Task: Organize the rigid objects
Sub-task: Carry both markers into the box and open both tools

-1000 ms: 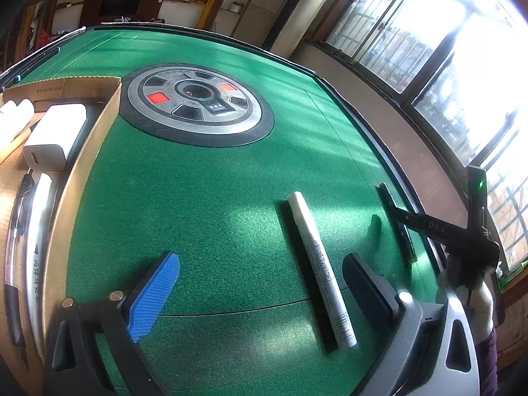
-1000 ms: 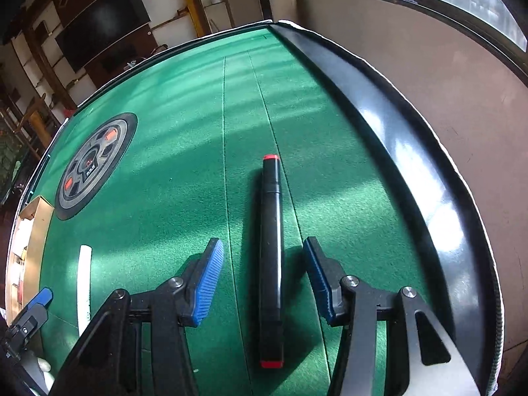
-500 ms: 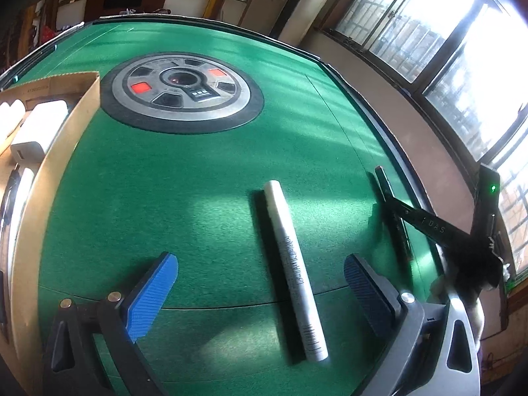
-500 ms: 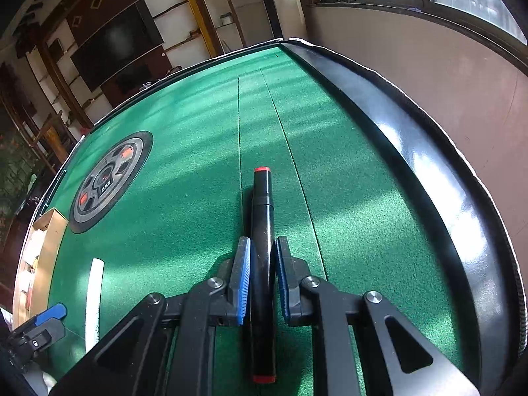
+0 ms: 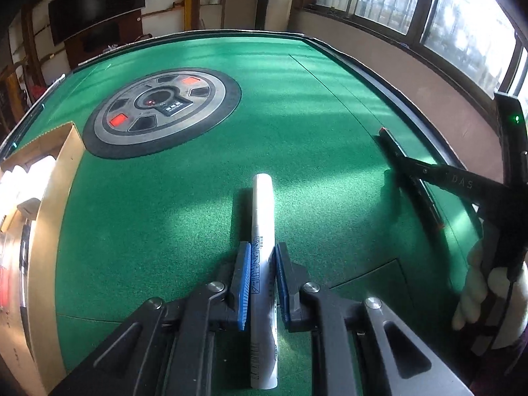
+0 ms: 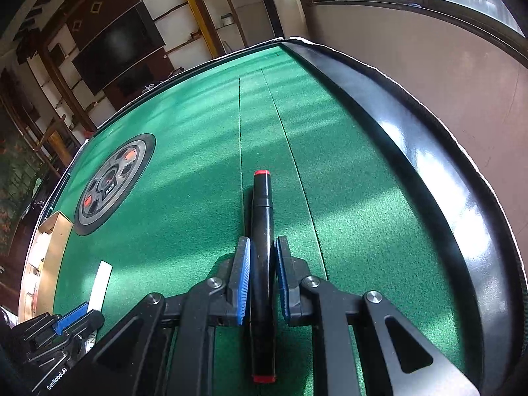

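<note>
Room: windows run along the wall to the right of the green felt tabletop (image 5: 184,198); a dark screen hangs on the far wall.
Left wrist view: only here do the things inside the cardboard box (image 5: 49,217), left of the left tool (image 5: 260,283), show; they are washed out and hard to name.
Left tool: its blue pads are clamped on the white marker (image 5: 262,231), which runs straight ahead between them, its printed label partly readable.
Also here: the right tool shows from the side at far right, a gloved hand (image 5: 475,293) on its handle.
Right wrist view: only here does the glossy black table rim (image 6: 429,171) show broadly.
Right tool (image 6: 262,280): squeezed onto the black marker (image 6: 262,224) with red ends, lying lengthwise between the pads.
Cut off: the white marker's near end hides behind the left tool at lower left.
Centre disc (image 6: 112,181): well ahead, to the left.
</note>
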Available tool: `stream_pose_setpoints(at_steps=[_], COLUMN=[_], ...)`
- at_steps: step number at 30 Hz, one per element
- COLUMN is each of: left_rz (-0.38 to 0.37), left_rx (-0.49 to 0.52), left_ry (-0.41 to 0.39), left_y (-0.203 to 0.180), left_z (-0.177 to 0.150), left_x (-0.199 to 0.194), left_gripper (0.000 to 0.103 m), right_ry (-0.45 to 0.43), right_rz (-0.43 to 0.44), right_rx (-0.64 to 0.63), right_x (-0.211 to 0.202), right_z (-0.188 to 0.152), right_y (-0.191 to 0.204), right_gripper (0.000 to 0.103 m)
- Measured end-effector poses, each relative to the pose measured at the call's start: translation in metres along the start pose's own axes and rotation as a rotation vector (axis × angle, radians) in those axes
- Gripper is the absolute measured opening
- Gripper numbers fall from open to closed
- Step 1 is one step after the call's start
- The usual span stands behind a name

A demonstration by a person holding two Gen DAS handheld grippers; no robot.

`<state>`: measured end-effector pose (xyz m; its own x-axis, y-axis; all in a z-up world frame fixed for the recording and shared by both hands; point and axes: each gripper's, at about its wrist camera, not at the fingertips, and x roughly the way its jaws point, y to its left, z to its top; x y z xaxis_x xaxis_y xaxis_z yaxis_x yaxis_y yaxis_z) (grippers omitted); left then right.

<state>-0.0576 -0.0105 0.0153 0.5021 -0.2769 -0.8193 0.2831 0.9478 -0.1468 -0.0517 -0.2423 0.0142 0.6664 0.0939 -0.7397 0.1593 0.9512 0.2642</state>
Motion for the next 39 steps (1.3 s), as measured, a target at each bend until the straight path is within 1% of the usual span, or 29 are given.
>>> stream_pose_setpoints(at_steps=[2,9,12,15,19,22,24,28,31,35,39], left_rz=[-0.033,-0.125,-0.170,-0.211,-0.226,-0.245,-0.263,-0.239,-0.212,-0.174,-0.142], left_rx=[-0.031,-0.094,-0.134,-0.185,-0.236,-0.289,-0.325,-0.359,-0.372,-0.367,-0.372], left_ry=[-0.011,-0.121,-0.171,-0.222,-0.303,-0.344,-0.363,-0.415,-0.445,-0.456,-0.429], left_y=[0.006,0.024,0.042,0.067,0.100,0.129,0.147,0.176,0.192,0.207,0.222], left_z=[-0.002,-0.011,-0.018,-0.026,-0.039,-0.049,-0.056,-0.071,-0.083,-0.098,-0.112], left_x=[-0.008,-0.055,-0.079,-0.105,-0.143,-0.165,-0.177,-0.205,-0.225,-0.243,-0.248], left_gripper=[0.014,0.014,0.014,0.014,0.014,0.014,0.014,0.014,0.014,0.014,0.014], right_ry=[-0.001,-0.005,-0.005,-0.005,-0.003,-0.008,-0.012,-0.019,-0.011,0.016,0.066], right_rz=[0.004,0.012,0.046,0.036,0.020,0.065,0.110,0.191,0.272,0.367,0.472], right_rx=[0.003,0.003,0.027,0.010,-0.025,-0.027,-0.033,-0.076,-0.094,-0.142,-0.200], right_x=[-0.001,-0.001,0.000,0.000,-0.003,-0.014,-0.024,-0.042,-0.051,-0.059,-0.063], right_z=[0.000,0.000,0.000,0.000,-0.001,-0.004,-0.004,-0.006,-0.008,-0.015,-0.025], right_y=[-0.001,0.001,-0.004,0.000,0.009,0.019,0.030,0.064,0.090,0.133,0.184], right_gripper=[0.015,0.017,0.017,0.016,0.015,0.015,0.015,0.015,0.015,0.015,0.015])
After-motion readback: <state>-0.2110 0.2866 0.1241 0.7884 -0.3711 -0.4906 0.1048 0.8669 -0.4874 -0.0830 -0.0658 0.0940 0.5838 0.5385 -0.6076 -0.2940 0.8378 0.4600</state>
